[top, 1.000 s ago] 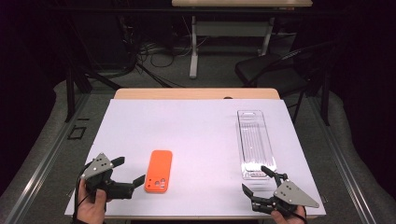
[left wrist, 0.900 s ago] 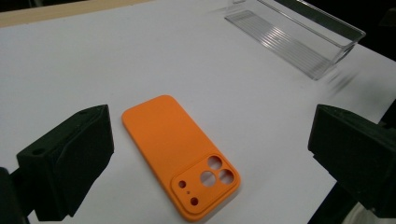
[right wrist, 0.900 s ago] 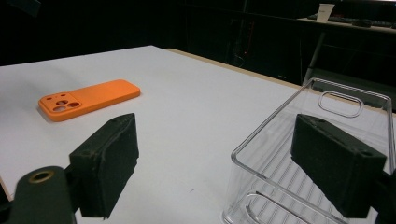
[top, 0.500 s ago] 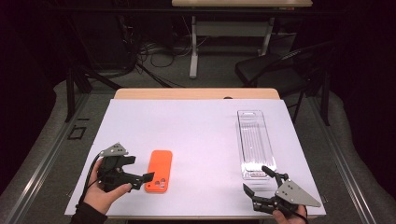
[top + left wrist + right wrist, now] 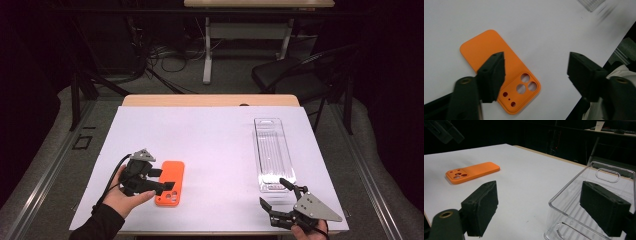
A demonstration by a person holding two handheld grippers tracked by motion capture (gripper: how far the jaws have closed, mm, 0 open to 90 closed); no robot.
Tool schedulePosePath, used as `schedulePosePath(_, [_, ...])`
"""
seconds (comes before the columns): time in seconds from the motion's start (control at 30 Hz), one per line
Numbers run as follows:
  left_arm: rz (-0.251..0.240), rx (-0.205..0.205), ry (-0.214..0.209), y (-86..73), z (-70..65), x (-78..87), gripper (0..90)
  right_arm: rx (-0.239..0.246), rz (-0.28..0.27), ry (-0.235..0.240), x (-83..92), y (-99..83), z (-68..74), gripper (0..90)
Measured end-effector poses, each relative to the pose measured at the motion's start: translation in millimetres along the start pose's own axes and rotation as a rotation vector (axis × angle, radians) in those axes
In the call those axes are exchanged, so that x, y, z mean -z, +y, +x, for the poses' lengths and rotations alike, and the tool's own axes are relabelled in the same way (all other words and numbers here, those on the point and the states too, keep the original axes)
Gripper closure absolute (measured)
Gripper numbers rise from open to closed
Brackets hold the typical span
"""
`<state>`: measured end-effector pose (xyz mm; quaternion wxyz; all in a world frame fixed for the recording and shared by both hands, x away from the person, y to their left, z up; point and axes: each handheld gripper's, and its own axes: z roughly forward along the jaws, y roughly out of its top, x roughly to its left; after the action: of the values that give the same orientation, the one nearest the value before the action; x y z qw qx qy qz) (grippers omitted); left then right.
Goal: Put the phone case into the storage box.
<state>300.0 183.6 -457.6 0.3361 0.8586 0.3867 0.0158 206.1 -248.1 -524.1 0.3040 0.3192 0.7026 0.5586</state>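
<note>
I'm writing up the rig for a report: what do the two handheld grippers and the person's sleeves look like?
Both grippers are black, each with two blocky, wedge-shaped black jaws. The left gripper and right gripper each carry a grey three-cornered plate on top. A black cable trails from the left one. A brass-coloured fastener sits at each jaw's base. The left forearm wears a dark sleeve.

No legible text, labels, brands or numbers were found in any view. The orange phone case (image 5: 170, 183) carried no printing on its visible face, just camera cut-outs. The clear plastic tray (image 5: 273, 154) was unmarked. The white table cover (image 5: 210, 145) was blank. A small white card on a far desk in the right gripper view (image 5: 600, 125) was too small to read.
</note>
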Motion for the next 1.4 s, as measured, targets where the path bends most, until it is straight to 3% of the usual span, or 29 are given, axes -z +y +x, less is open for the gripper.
schedulePosePath(0.03, [0.010, 0.003, -0.009, 1.1, 0.7, -2.3, 33.8, 0.001, 0.000, 0.000, -0.1, 0.0, -0.1, 14.5])
schedulePosePath(0.17, [0.026, 0.016, -0.027, 2.7, 1.9, -9.8, 49.9, 0.002, 0.001, 0.001, -0.2, -0.1, 0.1, 14.5])
schedulePosePath(0.2, [0.031, 0.039, -0.016, 2.0, 1.7, -14.1, 52.4, 0.003, 0.005, 0.002, -0.1, 0.0, 0.0, 14.5])
schedulePosePath(0.3, [0.035, 0.039, -0.014, 0.9, 1.3, -18.8, 60.7, 0.003, 0.009, 0.006, 0.2, 0.1, -0.2, 14.5])
schedulePosePath(0.37, [0.046, 0.022, 0.009, -1.3, 0.0, -24.6, 67.1, 0.002, 0.008, 0.006, 0.2, 0.0, -0.1, 14.5])
schedulePosePath(0.5, [0.061, 0.040, 0.008, -2.9, -0.9, -30.2, 76.7, 0.001, 0.007, 0.008, 0.3, -0.2, -0.3, 14.5])
schedulePosePath(0.67, [0.095, 0.064, -0.031, -5.8, -5.5, -46.2, 87.5, 0.000, 0.014, 0.015, 0.2, -0.2, -0.2, 14.5])
schedulePosePath(0.8, [0.129, 0.068, -0.013, -9.3, -8.6, -60.5, 90.0, 0.000, 0.014, 0.019, -0.1, -0.1, 0.3, 14.5])
schedulePosePath(1.1, [0.187, 0.070, -0.014, -16.0, -10.8, -82.2, 90.0, -0.002, 0.015, 0.022, 0.8, -0.3, 0.1, 14.5])
schedulePosePath(1.4, [0.212, 0.069, 0.000, -20.5, -9.4, -83.7, 90.0, -0.003, 0.015, 0.025, 1.0, -0.3, 0.4, 14.5])
